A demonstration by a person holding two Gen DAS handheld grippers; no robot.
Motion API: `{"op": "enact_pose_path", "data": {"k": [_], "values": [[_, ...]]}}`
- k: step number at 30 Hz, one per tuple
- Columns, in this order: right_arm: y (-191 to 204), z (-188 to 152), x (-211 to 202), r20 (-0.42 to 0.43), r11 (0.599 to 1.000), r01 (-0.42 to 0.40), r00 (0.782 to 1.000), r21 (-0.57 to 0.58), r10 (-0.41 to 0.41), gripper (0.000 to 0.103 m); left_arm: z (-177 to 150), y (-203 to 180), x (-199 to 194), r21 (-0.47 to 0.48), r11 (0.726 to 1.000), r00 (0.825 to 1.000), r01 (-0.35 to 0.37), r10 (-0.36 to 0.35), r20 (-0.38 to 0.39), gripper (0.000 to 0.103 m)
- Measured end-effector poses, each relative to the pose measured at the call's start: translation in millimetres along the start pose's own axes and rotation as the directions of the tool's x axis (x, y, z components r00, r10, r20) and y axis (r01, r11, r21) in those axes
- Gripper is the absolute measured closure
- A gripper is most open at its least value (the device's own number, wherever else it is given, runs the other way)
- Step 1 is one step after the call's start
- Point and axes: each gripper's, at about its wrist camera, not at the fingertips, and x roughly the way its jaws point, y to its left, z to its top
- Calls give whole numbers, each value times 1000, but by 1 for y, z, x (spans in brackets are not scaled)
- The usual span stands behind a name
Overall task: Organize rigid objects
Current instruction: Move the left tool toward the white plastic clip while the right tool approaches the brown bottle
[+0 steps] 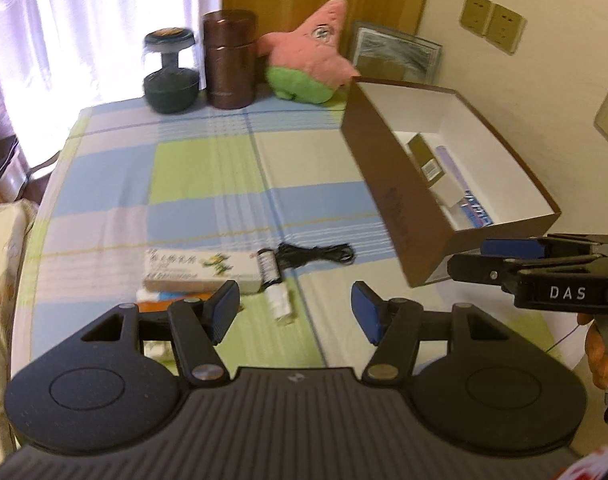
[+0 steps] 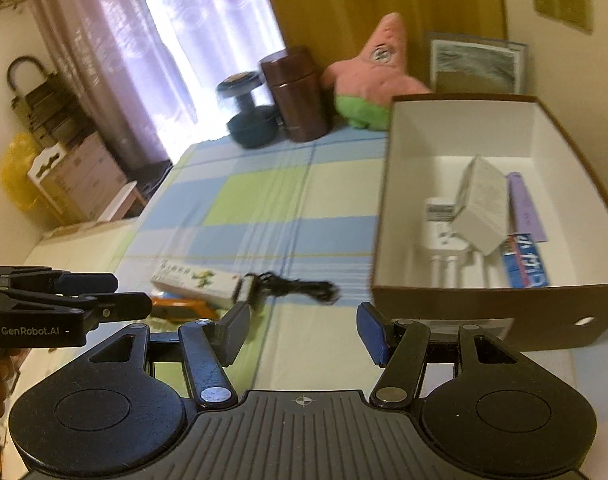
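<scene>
Two grippers: the left gripper (image 1: 295, 307) and right gripper (image 2: 303, 327) both have jaws apart, with nothing between the pads.
Loose items: a long white carton (image 1: 202, 270), a small dark-banded roll (image 1: 269, 267), a small white bottle (image 1: 279, 303) and a coiled black cable (image 1: 314, 257) lie on the checked cloth (image 1: 208, 168), near the left gripper.
Key relation: the carton sits just beyond and left of the left gripper's fingertips, its long axis running left to right across the jaws' line; the left hand looks nearer.
Destination: the brown box (image 2: 500, 312) stands open on the right, close to the right gripper, already holding a white block (image 2: 484, 208), a purple strip (image 2: 524, 208) and a blue tube (image 2: 524, 264).
Obstacles: an orange item (image 2: 184, 306) lies partly under the carton; the roll touches its right end.
Far side: a dumbbell (image 1: 170, 72), a brown canister (image 1: 230, 60) and a pink plush (image 1: 312, 56), well apart.
</scene>
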Motion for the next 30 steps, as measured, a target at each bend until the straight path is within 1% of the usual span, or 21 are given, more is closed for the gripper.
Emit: {"op": "enact_pose_path", "data": {"k": [5,10,14,19,22,30], "values": [[15,-9,17,-33,999,-23,999,-26,22,46,-19,18,0,-41,997,998,-60,59,-24,45],[28,-19,38,-84,998,-50,995,-48,46,46,-43,39,2,-97,988,991,-118,112,-67,45],[41,-23,52,-113,995,-73,992,-71,65,47,-54,50,4,-119,980,984,-162,152,-89,45],[53,-27,68,-134,990,-96,988,-100,82,46,-62,61,3,-145,970,979,-193,182,-91,45],[57,-29,78,-144,990,-94,987,-110,77,46,-65,64,7,-143,966,975,-215,203,-92,45],[58,-32,101,-157,991,-73,986,-116,54,46,-68,69,26,-136,965,973,-223,212,-91,45]]}}
